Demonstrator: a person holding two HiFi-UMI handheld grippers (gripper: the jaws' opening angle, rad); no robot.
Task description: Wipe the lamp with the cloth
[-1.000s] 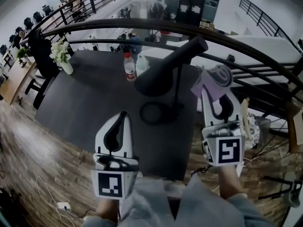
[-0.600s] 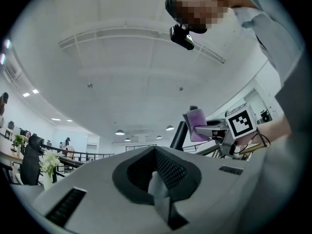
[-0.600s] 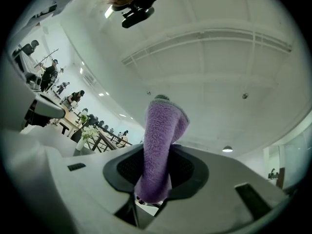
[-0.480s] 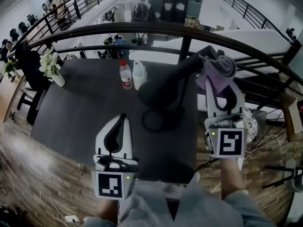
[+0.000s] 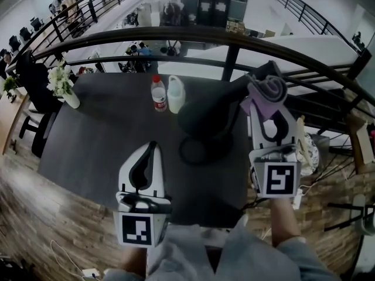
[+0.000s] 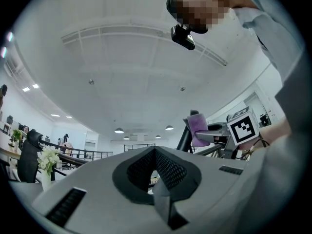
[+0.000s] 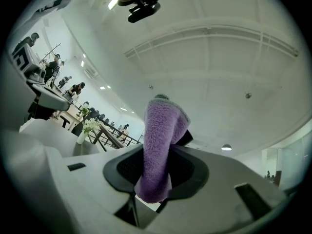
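Since a second ago my right gripper (image 5: 266, 105), jaws clamped on the purple cloth (image 5: 268, 89), has come up to the lamp (image 5: 208, 115) top at 1 o'clock, while my left gripper (image 5: 151, 148) hangs closed and empty at 7 o'clock.

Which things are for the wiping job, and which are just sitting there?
For the job:
lamp
purple cloth
right gripper, shut on the cloth

Just sitting there:
red-label bottle
clear bottle
flower vase
left gripper, shut and empty
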